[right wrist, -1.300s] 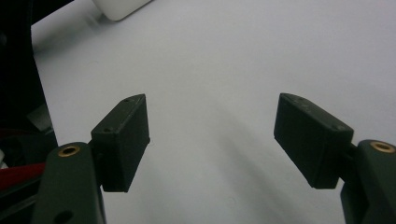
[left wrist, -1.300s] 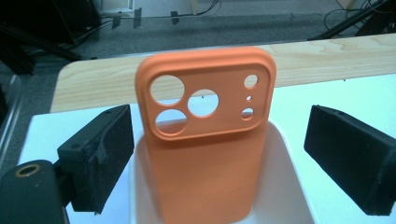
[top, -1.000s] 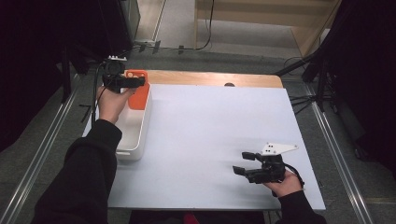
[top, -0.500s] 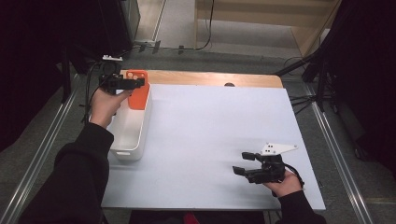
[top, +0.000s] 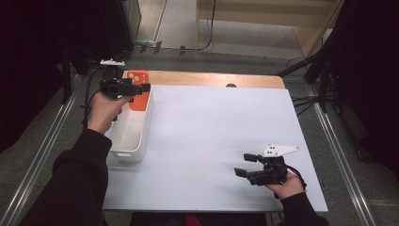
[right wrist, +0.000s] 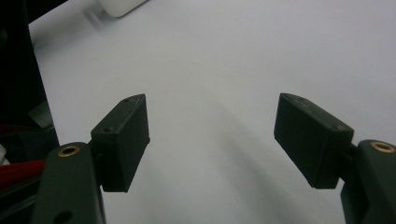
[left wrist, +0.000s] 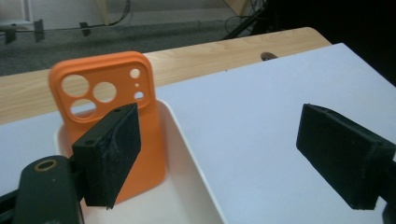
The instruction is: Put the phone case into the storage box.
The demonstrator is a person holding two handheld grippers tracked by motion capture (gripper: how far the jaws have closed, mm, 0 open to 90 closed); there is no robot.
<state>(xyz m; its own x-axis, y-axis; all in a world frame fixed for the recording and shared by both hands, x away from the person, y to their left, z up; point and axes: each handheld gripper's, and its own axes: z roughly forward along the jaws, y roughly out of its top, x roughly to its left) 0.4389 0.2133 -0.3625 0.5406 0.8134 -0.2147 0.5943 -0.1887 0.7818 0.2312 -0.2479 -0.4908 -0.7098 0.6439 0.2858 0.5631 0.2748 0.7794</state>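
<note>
An orange phone case [top: 139, 101] stands upright against the far end of a white bin [top: 128, 153] at the table's left. My left gripper [top: 142, 88] hovers just over that end, open. In the left gripper view the case [left wrist: 152, 133] shows its camera cut-outs, and the left jaw sits in front of its lower part while the other jaw hangs over the white mat; nothing is gripped by the left gripper [left wrist: 224, 147]. My right gripper [top: 245, 165] rests low over the mat near the front right, open and empty [right wrist: 212, 140].
A white mat [top: 221, 122] covers most of the table, with a wooden strip [top: 202, 79] along the far edge and a small dark spot [top: 230, 85] on it. The bin's rim [left wrist: 187, 135] curves beside the mat. Cables and metal rails lie on the floor around.
The left forearm has swung leftwards off the bin, and the left gripper has drawn back slightly while staying by the case. The right gripper has not moved.
</note>
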